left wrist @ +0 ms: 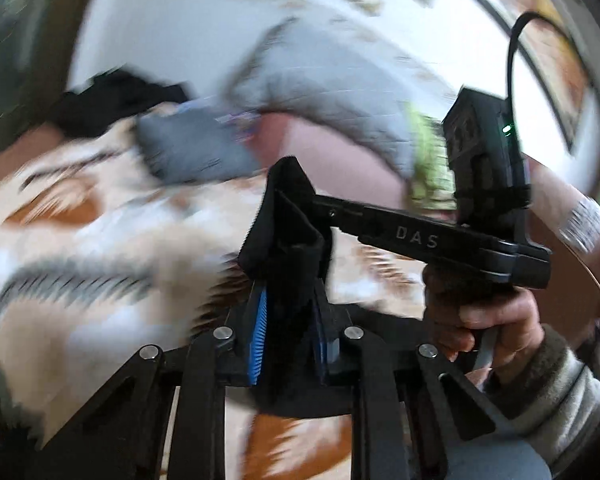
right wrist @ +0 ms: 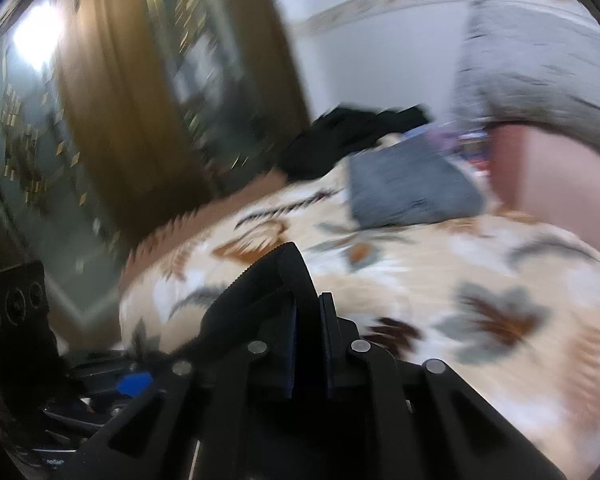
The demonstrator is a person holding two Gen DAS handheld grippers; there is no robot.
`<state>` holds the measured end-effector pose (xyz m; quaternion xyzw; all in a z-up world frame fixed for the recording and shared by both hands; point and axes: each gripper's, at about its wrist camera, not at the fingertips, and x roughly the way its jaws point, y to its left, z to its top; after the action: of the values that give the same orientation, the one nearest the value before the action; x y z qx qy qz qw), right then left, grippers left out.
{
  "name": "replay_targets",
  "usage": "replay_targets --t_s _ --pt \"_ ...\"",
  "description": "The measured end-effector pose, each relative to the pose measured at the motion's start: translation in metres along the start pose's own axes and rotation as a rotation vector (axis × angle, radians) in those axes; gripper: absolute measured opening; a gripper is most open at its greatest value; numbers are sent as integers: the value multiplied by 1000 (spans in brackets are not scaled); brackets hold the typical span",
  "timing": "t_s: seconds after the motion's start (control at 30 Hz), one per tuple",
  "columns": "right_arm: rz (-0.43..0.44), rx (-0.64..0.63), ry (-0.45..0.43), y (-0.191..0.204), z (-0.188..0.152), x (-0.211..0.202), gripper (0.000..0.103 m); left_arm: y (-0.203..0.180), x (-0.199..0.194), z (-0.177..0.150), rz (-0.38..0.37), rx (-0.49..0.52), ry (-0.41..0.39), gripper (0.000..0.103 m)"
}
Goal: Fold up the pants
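Black pants (left wrist: 290, 204) stand up in a folded strip between the blue pads of my left gripper (left wrist: 288, 316), which is shut on the cloth. From the right, my right gripper (left wrist: 314, 200), held by a hand (left wrist: 496, 316), meets the same strip near its top. In the right wrist view, a fold of the black pants (right wrist: 256, 284) rises out of my right gripper (right wrist: 308, 320), and its jaws are shut on it. Both grippers hang above the floral blanket (left wrist: 80, 240). The frames are blurred.
On the bed's floral blanket (right wrist: 440, 280) lie a folded grey garment (left wrist: 192, 152) (right wrist: 408, 188) and a black heap of clothes (left wrist: 116, 96) (right wrist: 352, 132). A grey pillow (left wrist: 320, 76) and a pink cushion (left wrist: 332, 152) sit behind. A brown wooden door (right wrist: 140, 100) stands left.
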<state>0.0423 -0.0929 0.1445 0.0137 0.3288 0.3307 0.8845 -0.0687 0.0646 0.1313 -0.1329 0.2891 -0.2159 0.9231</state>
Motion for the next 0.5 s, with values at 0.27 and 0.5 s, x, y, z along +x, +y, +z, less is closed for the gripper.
replay_targets --t_s 0.27,0.5 --pt "-183 261 -73 -90 -71 -100 8 -111 57 -18 -215 242 135 16" --pt "-359 442 48 -152 -143 -104 11 -153 128 -74 -226 334 370 13"
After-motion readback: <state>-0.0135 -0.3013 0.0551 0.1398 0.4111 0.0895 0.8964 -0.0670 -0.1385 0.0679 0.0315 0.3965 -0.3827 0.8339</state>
